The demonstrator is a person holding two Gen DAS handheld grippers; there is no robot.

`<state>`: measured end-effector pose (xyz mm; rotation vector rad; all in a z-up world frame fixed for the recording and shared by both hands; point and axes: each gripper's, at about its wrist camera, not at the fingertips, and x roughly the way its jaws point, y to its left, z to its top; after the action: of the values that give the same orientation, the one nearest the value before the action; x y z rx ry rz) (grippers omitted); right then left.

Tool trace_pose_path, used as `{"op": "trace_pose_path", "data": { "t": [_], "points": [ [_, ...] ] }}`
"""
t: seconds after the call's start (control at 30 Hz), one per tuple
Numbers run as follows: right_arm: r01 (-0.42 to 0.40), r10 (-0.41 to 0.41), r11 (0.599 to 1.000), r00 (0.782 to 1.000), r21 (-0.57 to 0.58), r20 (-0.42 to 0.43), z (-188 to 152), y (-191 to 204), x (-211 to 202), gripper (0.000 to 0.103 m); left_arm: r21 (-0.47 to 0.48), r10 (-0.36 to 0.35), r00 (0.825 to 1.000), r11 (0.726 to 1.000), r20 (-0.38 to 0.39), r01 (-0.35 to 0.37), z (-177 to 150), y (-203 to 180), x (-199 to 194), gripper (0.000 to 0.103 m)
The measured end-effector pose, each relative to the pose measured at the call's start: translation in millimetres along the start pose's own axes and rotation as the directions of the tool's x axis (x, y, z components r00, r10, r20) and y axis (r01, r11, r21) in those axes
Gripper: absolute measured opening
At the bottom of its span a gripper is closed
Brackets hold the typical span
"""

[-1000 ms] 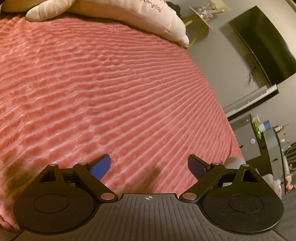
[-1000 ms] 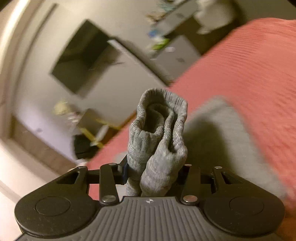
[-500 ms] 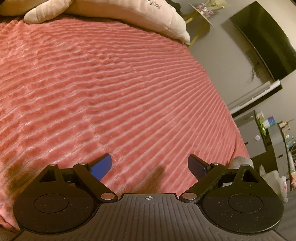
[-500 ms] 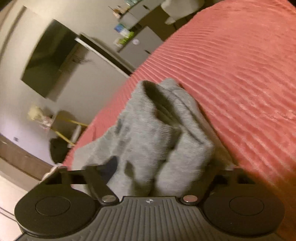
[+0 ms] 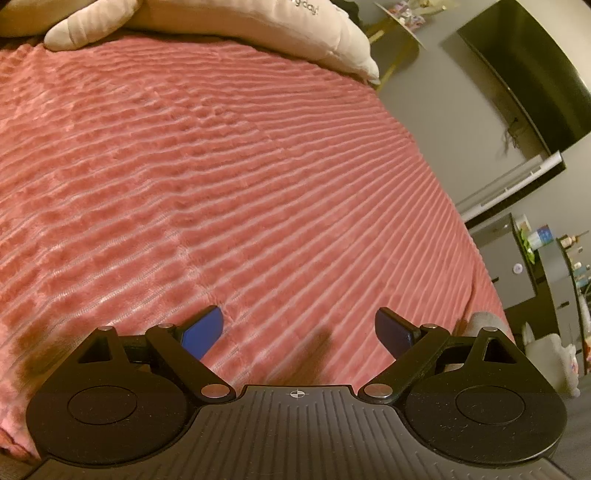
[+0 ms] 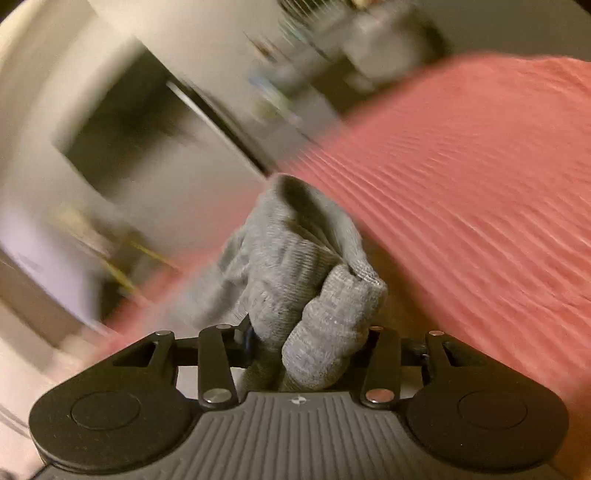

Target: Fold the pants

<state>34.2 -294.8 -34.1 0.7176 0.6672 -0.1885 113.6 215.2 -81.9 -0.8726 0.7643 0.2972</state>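
The right gripper (image 6: 304,338) is clamping a bunched fold of the grey pants (image 6: 295,266), which are rising toward twelve o'clock above what seems, through the blur, to be the pink ribbed bedspread (image 6: 480,184), while the left gripper (image 5: 297,328) is hovering wide apart and empty over that bedspread (image 5: 221,166).

Part of a word, "day!", in dark letters on the soft cream pillow (image 5: 258,26), far ahead of the left gripper (image 5: 297,328).
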Motion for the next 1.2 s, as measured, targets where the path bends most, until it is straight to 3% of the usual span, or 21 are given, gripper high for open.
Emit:
{"op": "trace_pose_path", "data": {
  "t": [0.03, 0.17, 0.27, 0.33, 0.43, 0.47, 0.5, 0.53, 0.57, 0.6, 0.67, 0.7, 0.83, 0.93, 1.1, 1.2],
  "points": [
    [-0.024, 0.025, 1.000, 0.999, -0.010, 0.038, -3.8, -1.7, -3.4, 0.042, 0.001, 0.001, 1.000, 1.000, 0.000, -0.001, -0.2, -0.2, -0.2, 0.095],
    [-0.001, 0.006, 0.996, 0.999, -0.086, 0.053, 0.4, 15.5, -11.4, 0.043, 0.006, 0.010, 1.000, 1.000, 0.001, -0.010, -1.2, -1.8, -0.3, 0.095],
    [-0.122, 0.127, 0.991, 0.987, -0.055, 0.096, 2.4, 9.6, -25.8, 0.043, 0.013, 0.014, 1.000, 1.000, -0.001, -0.014, -1.6, -2.4, 0.0, 0.095],
    [-0.148, 0.152, 0.988, 0.983, -0.048, 0.101, 3.5, 6.6, -27.1, 0.043, 0.024, 0.019, 1.000, 1.000, -0.005, -0.019, -1.6, -4.0, 0.7, 0.095],
    [-0.034, 0.035, 0.999, 0.999, -0.038, 0.034, 7.0, -2.4, -11.2, 0.050, 0.038, 0.024, 1.000, 0.999, -0.014, -0.023, -2.0, -5.9, 1.2, 0.095],
    [-0.053, 0.053, 0.999, 0.998, -0.003, 0.025, 7.9, -9.1, -11.7, 0.051, 0.045, 0.026, 1.000, 0.999, -0.016, -0.025, -2.4, -6.8, 0.4, 0.095],
    [-0.071, 0.070, 0.997, 0.997, 0.024, 0.034, 10.6, -13.0, -15.5, 0.053, 0.056, 0.025, 0.999, 0.998, -0.021, -0.024, -2.7, -8.2, -0.1, 0.095],
    [-0.062, 0.060, 0.998, 0.997, 0.032, 0.047, 14.0, -14.3, -20.8, 0.062, 0.079, 0.018, 1.000, 0.997, -0.025, -0.016, -3.4, -11.1, -1.6, 0.095],
    [-0.026, 0.025, 1.000, 0.998, 0.015, 0.062, 17.1, -14.0, -24.1, 0.079, 0.104, 0.010, 1.000, 0.995, -0.022, -0.008, -5.0, -15.0, -3.9, 0.095],
    [0.023, -0.021, 1.000, 0.995, -0.018, 0.101, 18.9, -13.5, -29.6, 0.084, 0.140, 0.001, 1.000, 0.990, -0.020, 0.001, -7.1, -21.0, -6.7, 0.095],
    [0.057, -0.045, 0.995, 0.986, -0.078, 0.158, 20.1, -17.4, -35.6, 0.087, 0.249, -0.042, 0.998, 0.967, -0.037, 0.050, -16.0, -38.8, -13.8, 0.096],
    [0.044, -0.032, 0.996, 0.989, -0.078, 0.142, 21.0, -19.5, -36.9, 0.087, 0.306, -0.075, 0.995, 0.947, -0.071, 0.094, -23.9, -49.7, -16.4, 0.096],
    [-0.062, 0.061, 0.998, 0.998, 0.024, 0.031, 15.3, -36.9, -32.2, 0.087, 0.452, -0.134, 0.962, 0.861, -0.240, 0.233, -60.7, -84.8, -18.6, 0.096],
    [-0.083, 0.083, 0.993, 0.997, 0.079, -0.001, 7.8, -44.5, -34.0, 0.087, 0.384, -0.186, 0.912, 0.863, -0.364, 0.330, -77.6, -90.4, -17.6, 0.096],
    [-0.139, 0.145, 0.975, 0.989, 0.173, -0.021, -9.6, -52.1, -37.0, 0.087, 0.334, -0.212, 0.876, 0.865, -0.432, 0.374, -95.3, -85.6, -24.1, 0.096],
    [-0.149, 0.158, 0.971, 0.987, 0.187, -0.033, -15.5, -53.3, -40.7, 0.088, 0.298, -0.248, 0.836, 0.853, -0.489, 0.428, -104.8, -83.0, -20.8, 0.096]
  ]
}}
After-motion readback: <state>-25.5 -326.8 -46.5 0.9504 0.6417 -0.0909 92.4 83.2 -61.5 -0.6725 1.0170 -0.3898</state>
